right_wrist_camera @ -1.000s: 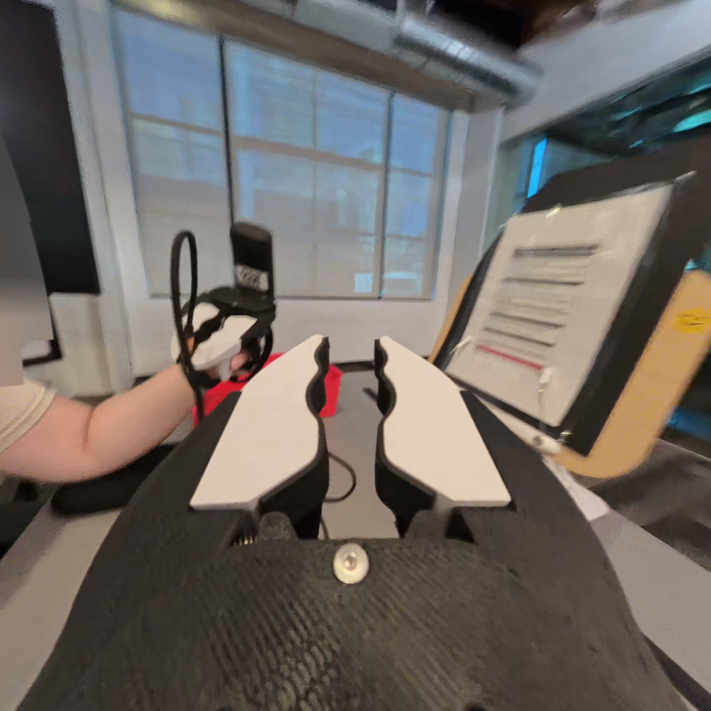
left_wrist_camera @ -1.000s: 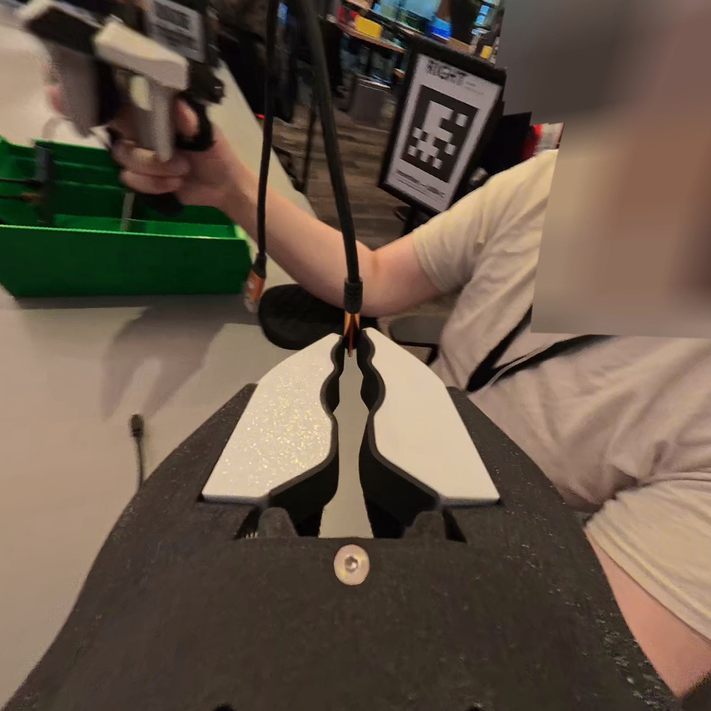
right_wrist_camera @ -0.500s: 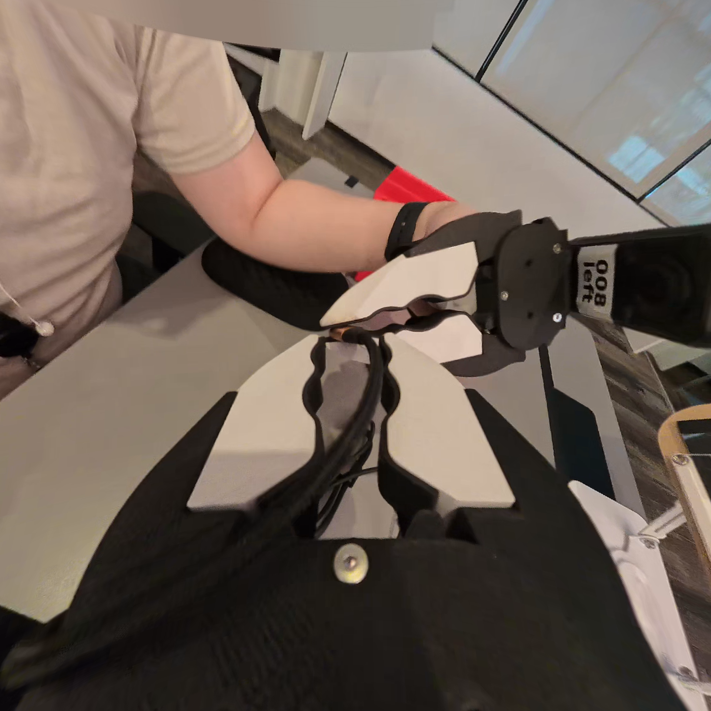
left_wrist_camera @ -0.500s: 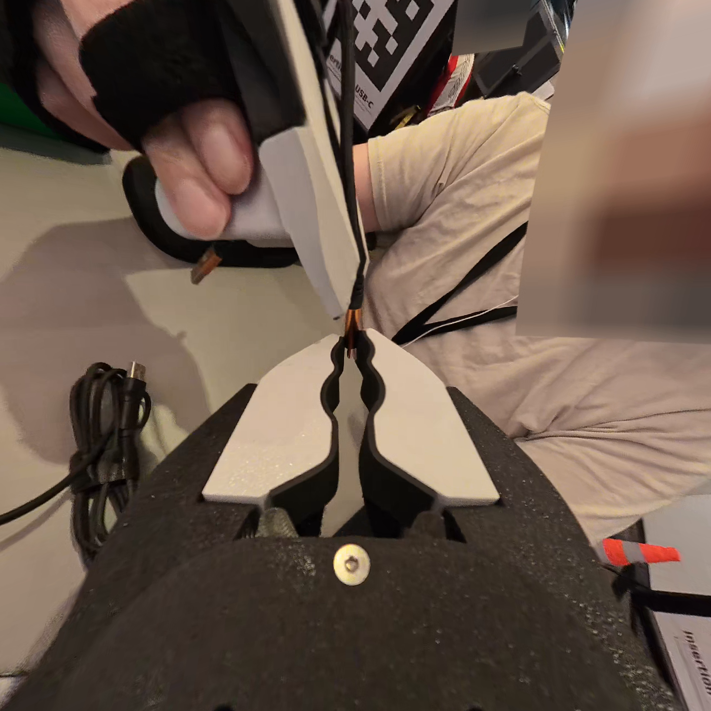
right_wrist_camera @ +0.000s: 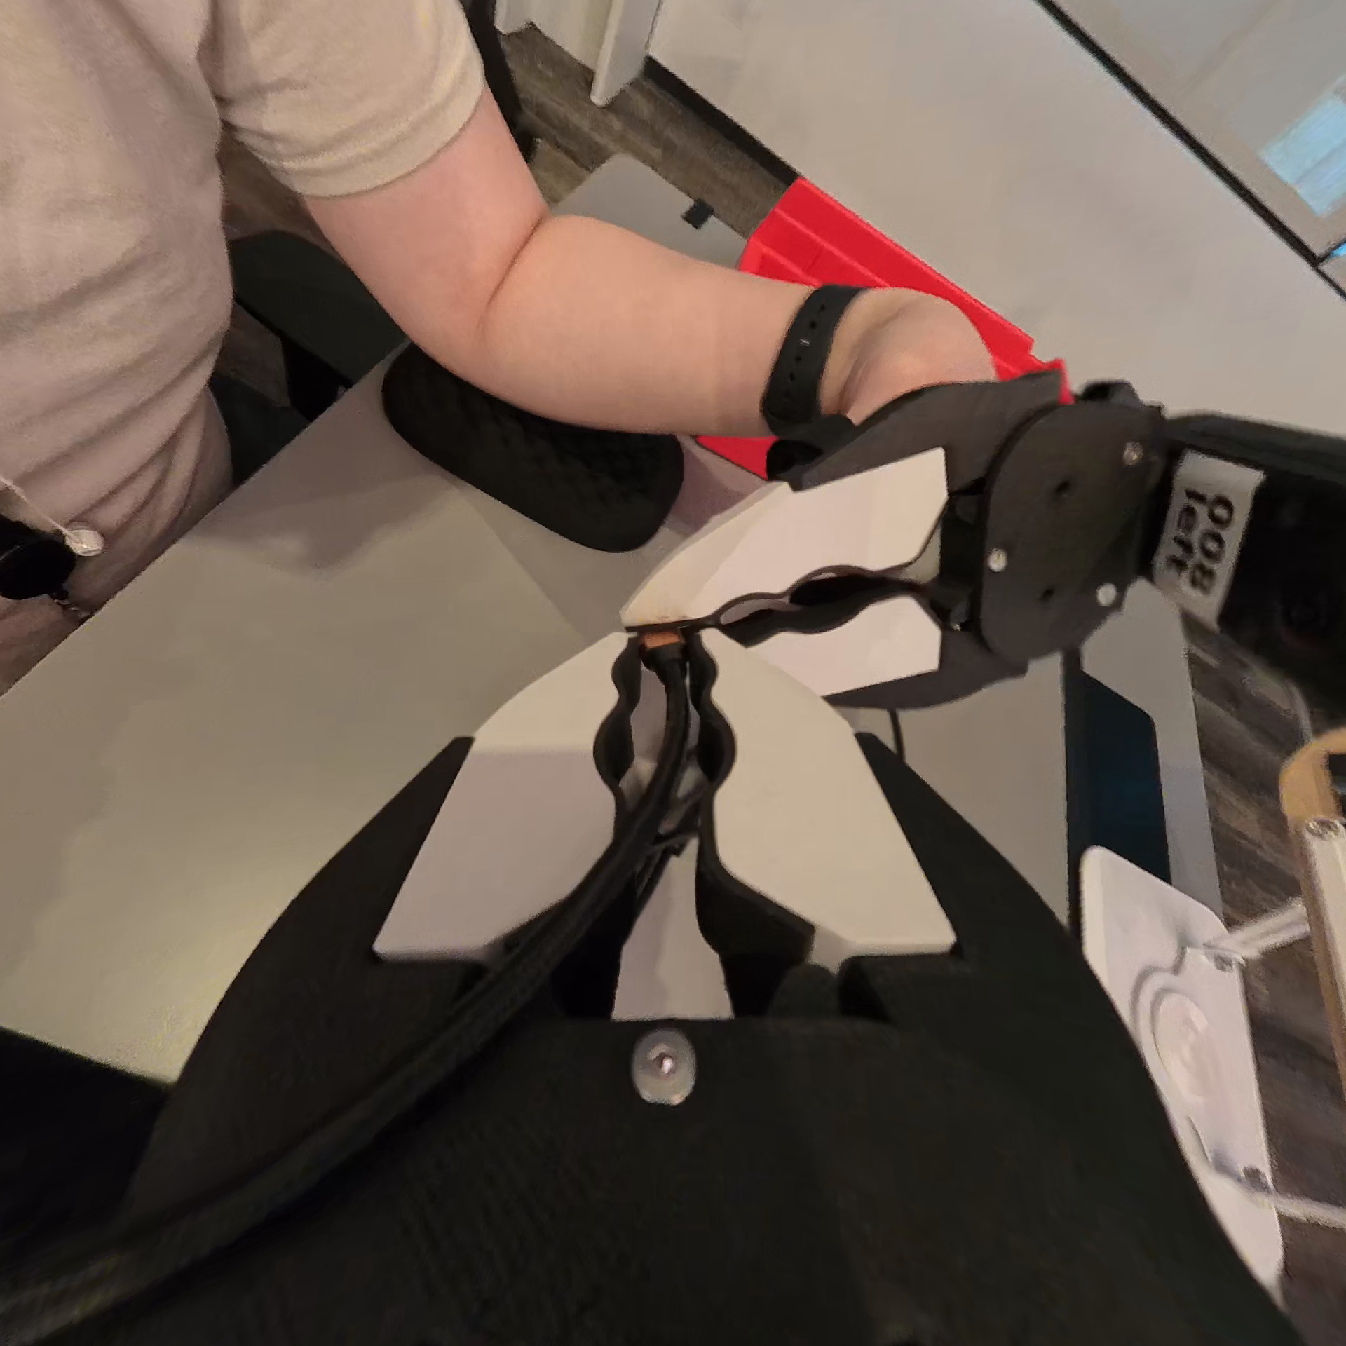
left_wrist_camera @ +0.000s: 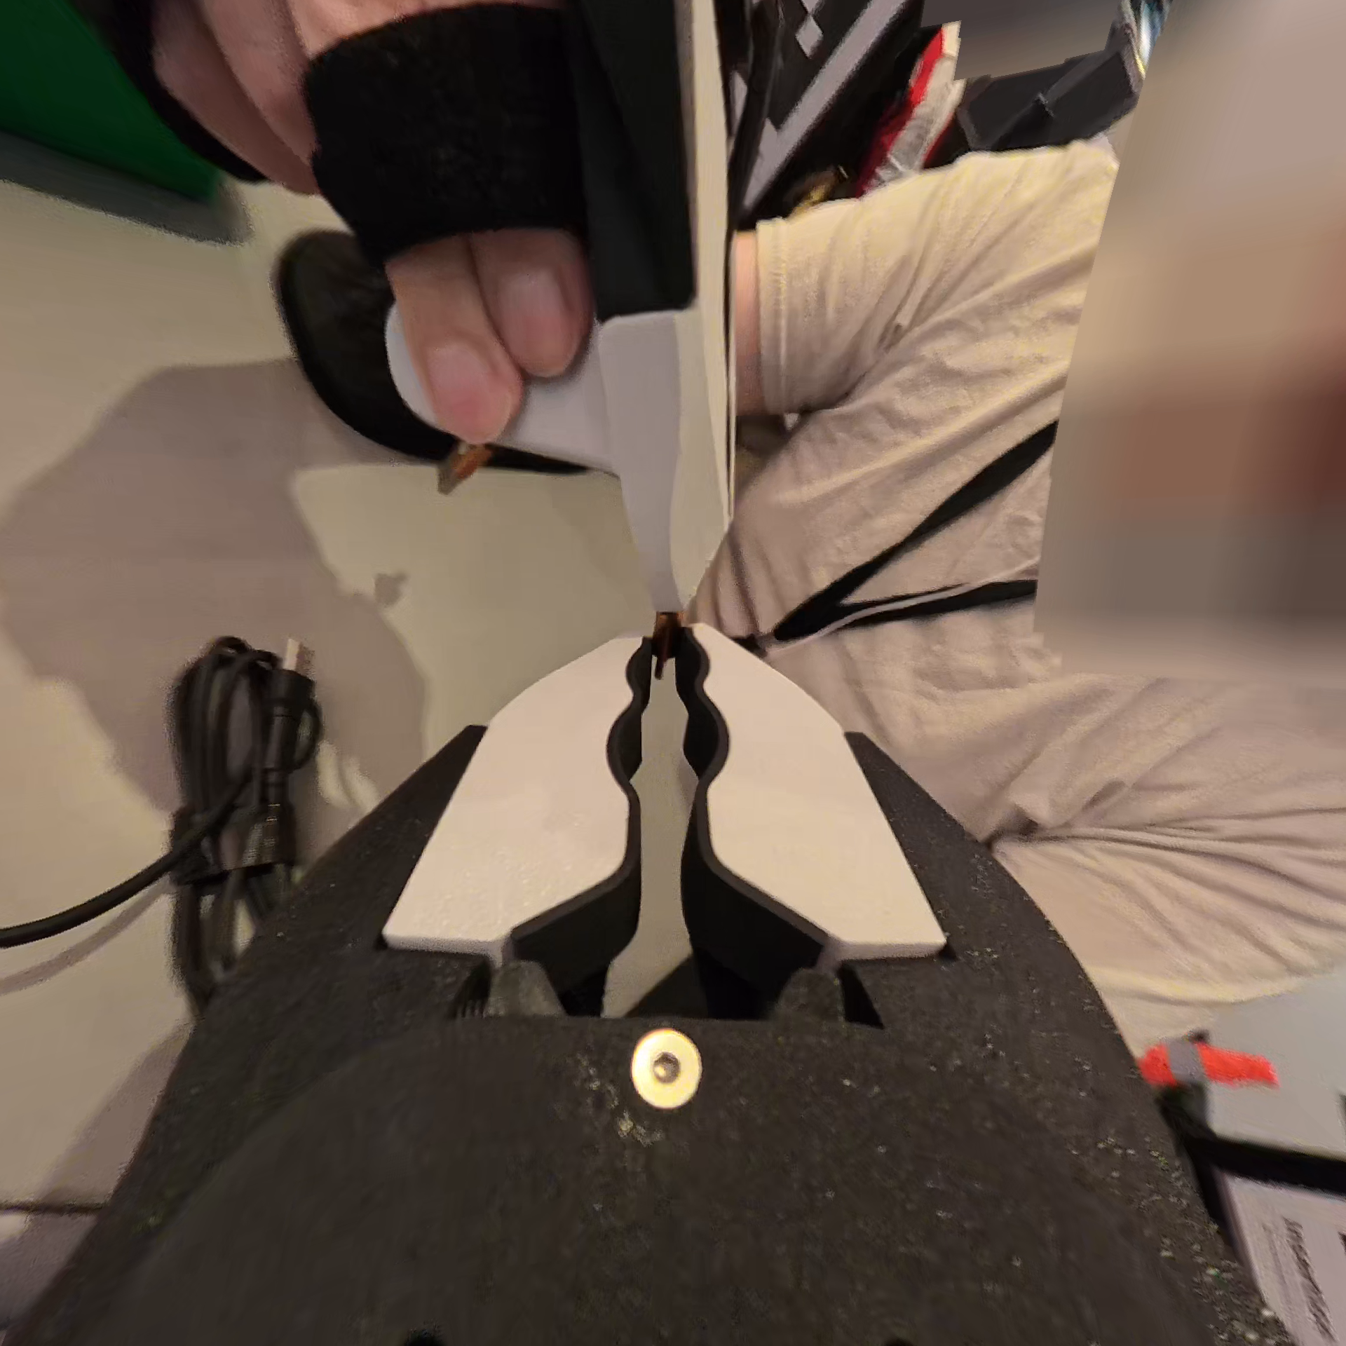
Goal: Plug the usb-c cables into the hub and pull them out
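Note:
A black usb-c cable [right_wrist_camera: 674,721] ends in a copper-coloured plug [left_wrist_camera: 664,635]. My left gripper [left_wrist_camera: 661,652] is shut on the tip of this plug. My right gripper [right_wrist_camera: 661,655] is closed around the same cable just behind the plug [right_wrist_camera: 659,641], and the cable runs back between its fingers. The two grippers meet tip to tip above the grey table [right_wrist_camera: 218,692]. The right gripper shows from above in the left wrist view [left_wrist_camera: 666,593], and the left gripper shows at the right of the right wrist view [right_wrist_camera: 644,619]. A second plug [left_wrist_camera: 466,460] dangles below the hand. No hub is clearly in view.
A bundled black cable [left_wrist_camera: 240,772] lies on the table at the left. A black wrist rest [right_wrist_camera: 532,451] lies near the table edge, with the person's arm over it. A red bin [right_wrist_camera: 874,255] and a green bin [left_wrist_camera: 87,87] stand farther off. A white device [right_wrist_camera: 1180,1020] sits at the right.
The right gripper swung over from facing the window to the left gripper and closed around the cable behind the plug. The left gripper kept its grip on the plug and tilted down toward the table.

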The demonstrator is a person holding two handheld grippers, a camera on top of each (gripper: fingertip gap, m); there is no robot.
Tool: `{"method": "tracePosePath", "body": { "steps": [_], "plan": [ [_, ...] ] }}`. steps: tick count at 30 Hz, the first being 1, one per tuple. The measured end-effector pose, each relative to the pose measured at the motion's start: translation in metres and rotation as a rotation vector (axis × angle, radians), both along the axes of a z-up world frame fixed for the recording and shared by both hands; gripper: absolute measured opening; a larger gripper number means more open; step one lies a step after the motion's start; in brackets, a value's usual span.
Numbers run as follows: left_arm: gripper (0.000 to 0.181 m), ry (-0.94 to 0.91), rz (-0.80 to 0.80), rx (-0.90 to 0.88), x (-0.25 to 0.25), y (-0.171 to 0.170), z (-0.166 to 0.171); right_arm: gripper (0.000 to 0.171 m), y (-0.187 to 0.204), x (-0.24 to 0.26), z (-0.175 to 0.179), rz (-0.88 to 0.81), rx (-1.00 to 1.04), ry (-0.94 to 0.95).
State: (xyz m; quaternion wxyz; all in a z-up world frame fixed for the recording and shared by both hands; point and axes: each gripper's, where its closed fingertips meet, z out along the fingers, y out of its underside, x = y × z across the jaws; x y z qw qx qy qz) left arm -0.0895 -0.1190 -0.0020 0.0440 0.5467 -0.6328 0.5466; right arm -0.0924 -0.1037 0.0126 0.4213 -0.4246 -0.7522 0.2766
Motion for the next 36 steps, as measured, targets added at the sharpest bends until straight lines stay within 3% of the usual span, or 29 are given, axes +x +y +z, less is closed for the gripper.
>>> {"method": "tracePosePath", "body": {
  "steps": [2, 4, 7, 10, 13, 16, 20, 27, 36],
  "plan": [
    [0.006, -0.051, 0.118, 0.036, 0.008, 0.018, 0.011, 0.013, 0.014, 0.01, 0.01, -0.067, 0.021, 0.051],
    [0.009, -0.085, 0.351, 0.149, 0.017, 0.054, 0.021, 0.014, 0.035, 0.027, 0.017, -0.176, 0.037, 0.089],
    [0.018, -0.118, 0.828, 0.52, 0.009, 0.134, 0.037, 0.013, 0.075, 0.059, 0.038, -0.386, 0.067, 0.222],
    [0.034, -0.093, 1.227, 0.897, -0.027, 0.185, 0.061, 0.014, 0.111, 0.091, 0.064, -0.602, 0.11, 0.402],
    [0.037, -0.041, 1.518, 1.197, -0.067, 0.203, 0.086, 0.014, 0.13, 0.117, 0.087, -0.765, 0.212, 0.537],
    [0.057, -0.008, 1.74, 1.283, -0.094, 0.206, 0.105, 0.013, 0.144, 0.138, 0.104, -0.965, 0.341, 0.601],
    [0.07, -0.05, 1.83, 1.256, -0.103, 0.201, 0.117, 0.013, 0.158, 0.156, 0.117, -1.244, 0.367, 0.674],
    [0.07, -0.004, 1.835, 1.27, -0.107, 0.206, 0.11, 0.013, 0.166, 0.138, 0.103, -1.3, 0.32, 0.646],
    [0.074, 0.048, 1.823, 1.276, -0.109, 0.211, 0.103, 0.013, 0.171, 0.163, 0.101, -1.443, 0.348, 0.649]
  ]
}}
